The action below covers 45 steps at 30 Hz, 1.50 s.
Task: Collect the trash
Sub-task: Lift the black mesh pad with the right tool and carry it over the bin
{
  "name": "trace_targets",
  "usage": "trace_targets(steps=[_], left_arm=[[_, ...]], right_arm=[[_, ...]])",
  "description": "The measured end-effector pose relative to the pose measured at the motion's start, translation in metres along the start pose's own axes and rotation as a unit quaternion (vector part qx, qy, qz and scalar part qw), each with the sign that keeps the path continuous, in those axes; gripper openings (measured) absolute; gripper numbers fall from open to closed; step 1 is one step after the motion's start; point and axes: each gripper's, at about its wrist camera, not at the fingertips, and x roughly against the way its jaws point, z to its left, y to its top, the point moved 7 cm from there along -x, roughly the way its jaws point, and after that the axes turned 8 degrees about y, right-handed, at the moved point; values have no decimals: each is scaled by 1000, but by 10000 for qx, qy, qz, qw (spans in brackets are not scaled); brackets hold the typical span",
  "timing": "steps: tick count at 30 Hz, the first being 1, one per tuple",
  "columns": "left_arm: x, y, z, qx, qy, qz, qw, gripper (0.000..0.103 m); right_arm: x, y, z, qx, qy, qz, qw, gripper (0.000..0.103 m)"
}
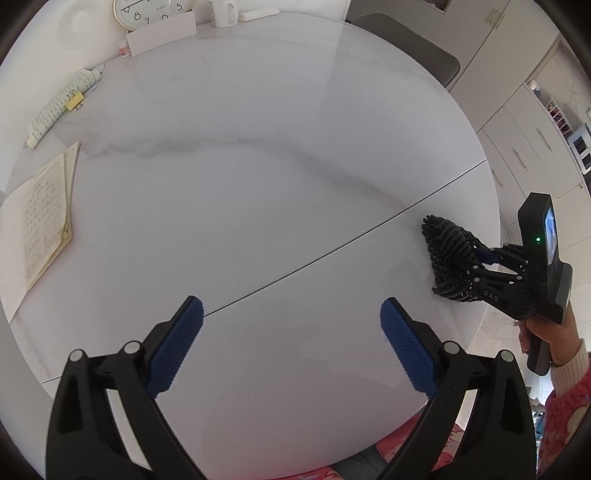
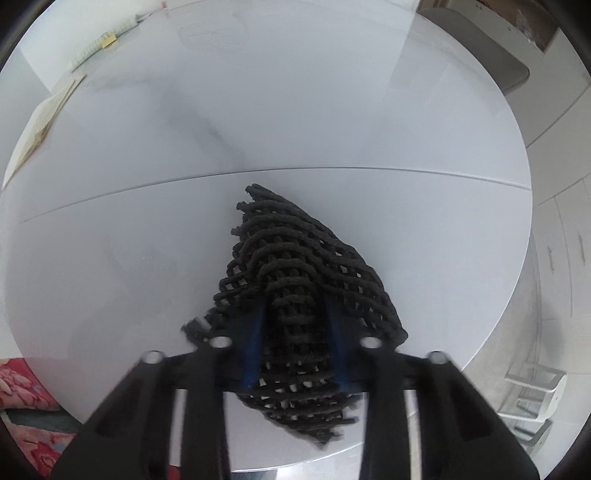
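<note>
From the left wrist view, the left tongs [image 1: 291, 343] hang spread wide over the round desk [image 1: 258, 155], their blue pads [image 1: 176, 343] dimpled like rubber grip and holding nothing. The desk top is smooth, pale and faintly veined in grey like marble, with a thin dark seam running across it. Far off to the right, near the desk's edge, the right tongs [image 1: 480, 254] are pinched onto a black mesh net [image 1: 448, 254], a coarse, open knit of thick cord, bunched into a wedge that appears to rest on the surface. A hand [image 1: 546, 332] in a pink-cuffed sleeve grips that tool's handle, which is partly cut off. At the left rim lie an open booklet [image 1: 40, 229] of yellowed printed pages and a rolled sheet of print [image 1: 62, 103] with a yellow clip; a clock [image 1: 147, 11], only half in frame, stands at the back beside a white card [image 1: 162, 31]. From the right wrist view, the net [image 2: 295, 266] fills the middle, its looped cords rising to a point ahead and drooping in a blurred fold below the right tongs [image 2: 295, 332], which are closed onto it so that only slivers of the blue pads [image 2: 255, 343] show. How much of the net lies under the fingers cannot be made out. The desk [image 2: 147, 229] curves away behind, the booklet [image 2: 40, 118] small at its left edge.
</note>
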Motion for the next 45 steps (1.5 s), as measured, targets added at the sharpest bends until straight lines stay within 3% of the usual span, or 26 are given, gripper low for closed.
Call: trace_targets(steps=[6, 13, 21, 30, 35, 41, 45], left_arm=[[1, 5, 3, -57, -13, -59, 10000, 92], [7, 9, -5, -220, 58, -160, 9996, 92], [17, 19, -46, -563, -31, -311, 9979, 92], [30, 21, -149, -997, -152, -475, 9938, 92], [32, 17, -219, -982, -394, -384, 9936, 92], [40, 12, -304, -1075, -387, -527, 9920, 92], [43, 5, -341, -1024, -391, -501, 9927, 92]], right_arm=[[2, 3, 5, -120, -35, -49, 9999, 22], [31, 13, 2, -292, 242, -441, 9983, 22], [69, 19, -1, -665, 637, -997, 9908, 22], [125, -28, -65, -770, 707, -1343, 9854, 22], [149, -53, -103, -742, 607, -1497, 9841, 22], [179, -83, -163, -705, 597, -1704, 9810, 23], [187, -94, -189, -623, 668, -1727, 9807, 23]])
